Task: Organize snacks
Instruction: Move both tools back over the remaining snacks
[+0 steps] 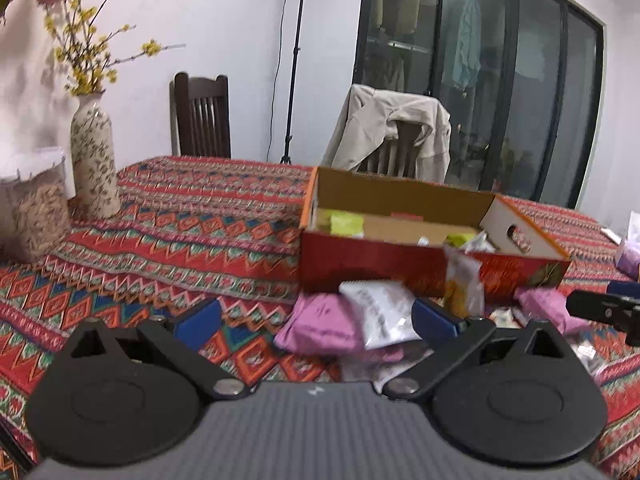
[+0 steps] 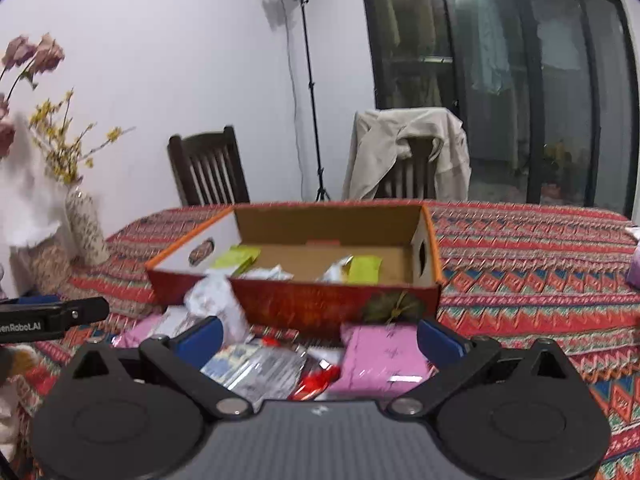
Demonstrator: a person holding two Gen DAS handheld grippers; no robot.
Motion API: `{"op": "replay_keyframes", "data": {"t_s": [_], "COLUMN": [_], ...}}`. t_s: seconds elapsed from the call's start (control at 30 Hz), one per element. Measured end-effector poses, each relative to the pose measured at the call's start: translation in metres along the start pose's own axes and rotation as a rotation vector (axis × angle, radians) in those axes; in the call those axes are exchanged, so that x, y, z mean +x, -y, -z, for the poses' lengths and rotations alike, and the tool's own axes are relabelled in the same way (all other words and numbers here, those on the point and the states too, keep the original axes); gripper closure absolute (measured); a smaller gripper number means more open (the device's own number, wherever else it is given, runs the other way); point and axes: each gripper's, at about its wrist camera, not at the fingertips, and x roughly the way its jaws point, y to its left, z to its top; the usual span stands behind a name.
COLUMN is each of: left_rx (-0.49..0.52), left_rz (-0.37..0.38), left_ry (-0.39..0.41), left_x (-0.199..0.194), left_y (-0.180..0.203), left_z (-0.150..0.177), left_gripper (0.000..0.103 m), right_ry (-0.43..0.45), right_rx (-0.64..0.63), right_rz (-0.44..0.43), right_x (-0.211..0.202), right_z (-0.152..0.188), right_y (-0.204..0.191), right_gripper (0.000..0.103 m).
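**Both tools spread above the snack pile in front of the box**

I see an open cardboard box [image 2: 304, 300] with a red front wall standing on the desk [image 2: 520, 280], which is covered by a patterned red cloth. Inside the box lie several snacks, among them yellow-green packets [image 2: 362, 270] on its floor. Against the box's front wall sits a loose pile of snacks: a pink packet [image 2: 380, 360], a silver wrapper [image 2: 256, 368], a red wrapper [image 2: 316, 382] and a crumpled white packet [image 2: 216, 300] that leans on the wall.

My right tool [image 2: 318, 338] hovers over this pile, its blue-padded fingers spread wide and holding nothing. My left tool [image 1: 316, 320] is likewise spread and empty, in front of the box's left half; a pink packet [image 1: 320, 326] and a white packet [image 1: 380, 314] lie between its fingers. Left of the box stands a patterned vase [image 1: 94, 160] with yellow flowers. Behind the box, a chair carries a beige jacket [image 2: 404, 148].
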Motion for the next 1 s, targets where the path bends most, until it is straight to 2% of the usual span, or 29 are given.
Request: {"op": "replay_keyframes", "data": {"t_s": [0.27, 0.4, 0.5, 0.6, 0.67, 0.73, 0.87, 0.93, 1.0], "left_rx": [-0.017, -0.024, -0.032, -0.035, -0.035, -0.034, -0.034, -0.032, -0.029], "left_rz": [-0.012, -0.009, -0.003, 0.001, 0.004, 0.002, -0.005, -0.008, -0.015], "left_ry": [-0.011, -0.01, -0.02, -0.031, -0.032, -0.034, -0.038, -0.042, -0.045], "left_x": [0.007, 0.01, 0.012, 0.013, 0.013, 0.014, 0.014, 0.015, 0.015], "left_y": [-0.014, -0.017, -0.018, -0.018, -0.018, -0.018, -0.017, -0.017, -0.016], "left_z": [0.014, 0.017, 0.02, 0.021, 0.022, 0.022, 0.022, 0.022, 0.021], "left_gripper": [0.0, 0.0, 0.0, 0.0, 0.0, 0.0, 0.0, 0.0, 0.0], "right_ry": [-0.088, -0.148, -0.193, -0.219, -0.219, -0.219, -0.208, -0.188, -0.171], "right_rx": [-0.049, -0.05, -0.048, -0.031, -0.035, -0.048, -0.083, -0.094, -0.089], "right_rz": [-0.053, -0.045, -0.014, -0.022, -0.03, -0.041, -0.042, -0.032, -0.037], "right_x": [0.027, 0.047, 0.059, 0.064, 0.064, 0.062, 0.056, 0.05, 0.043], "right_z": [0.001, 0.004, 0.009, 0.014, 0.015, 0.017, 0.019, 0.019, 0.019], "right_y": [-0.034, -0.047, -0.049, -0.046, -0.044, -0.045, -0.046, -0.043, -0.038], "right_gripper": [0.0, 0.0, 0.0, 0.0, 0.003, 0.014, 0.028, 0.04, 0.043]}}
